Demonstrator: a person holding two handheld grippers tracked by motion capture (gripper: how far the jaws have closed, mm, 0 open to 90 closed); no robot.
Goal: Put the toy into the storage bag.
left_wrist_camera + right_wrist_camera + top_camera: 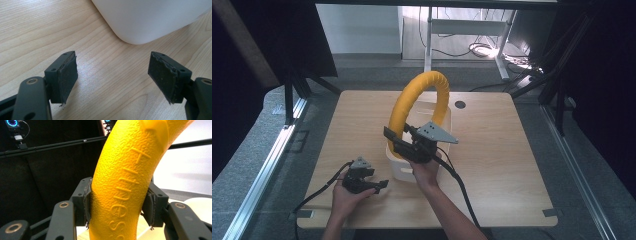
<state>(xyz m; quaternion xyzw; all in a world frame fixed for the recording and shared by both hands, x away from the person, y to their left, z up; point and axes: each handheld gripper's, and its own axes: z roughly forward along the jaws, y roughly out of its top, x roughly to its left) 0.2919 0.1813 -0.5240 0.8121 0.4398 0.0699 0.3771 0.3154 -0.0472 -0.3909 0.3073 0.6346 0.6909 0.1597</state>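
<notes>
Grey floor and dark curtains sit around a light wooden bench with a white tub on it.

From the high view, the right hand-held gripper is lifted above the tub and squeezes one side of a big yellow ring, which stands up like an arch with its far side going down into the tub. The left hand-held gripper lies low on the bench just beside the tub. From the left gripper view, the left hand-held gripper has its jaws wide apart with bare wood between them, and the tub's round corner is near in front. From the right gripper view, the right hand-held gripper pinches the bumpy yellow ring from both sides, and raised letters run up the ring.
</notes>
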